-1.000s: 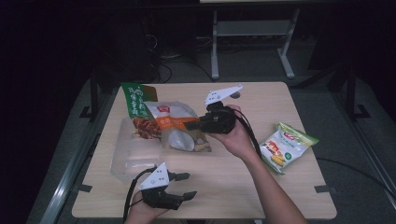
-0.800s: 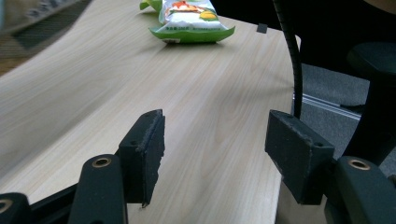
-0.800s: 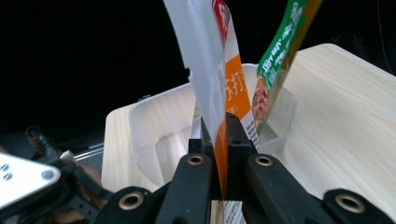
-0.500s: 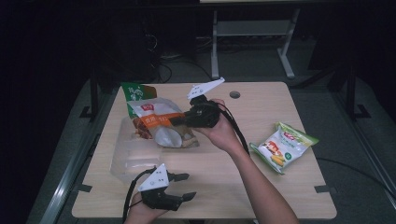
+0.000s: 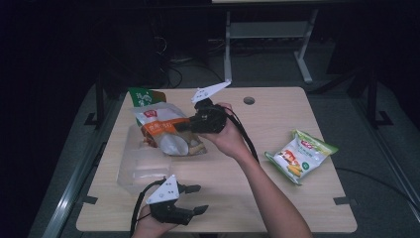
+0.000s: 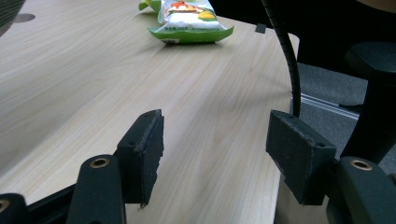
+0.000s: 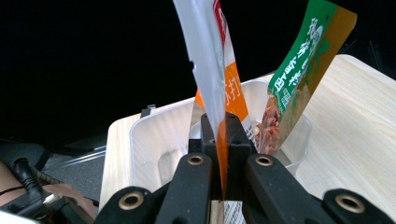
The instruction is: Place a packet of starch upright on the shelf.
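My right gripper [image 5: 190, 128] is shut on the edge of an orange-and-white snack bag [image 5: 166, 130], held over the far end of a clear plastic bin [image 5: 137, 166]. In the right gripper view the bag [image 7: 219, 79] rises thin from between the closed jaws [image 7: 222, 140], above the bin [image 7: 154, 135]. A green-and-orange packet [image 5: 144, 97] stands in the bin's far end, and shows as the green packet [image 7: 303, 65] at the right of that view. My left gripper [image 5: 196, 199] rests at the near table edge, open, with nothing between its pads [image 6: 145, 142].
A green-and-white snack bag [image 5: 301, 155] lies at the right of the wooden table [image 5: 277, 198]; it also shows far off as the green bag [image 6: 189, 21]. A cable hole [image 5: 249, 100] sits near the far edge. A black cable [image 6: 285, 44] trails past the left gripper.
My right gripper has carried the orange-and-white bag leftward, from beside the bin to over its far end. The left gripper has stayed put.
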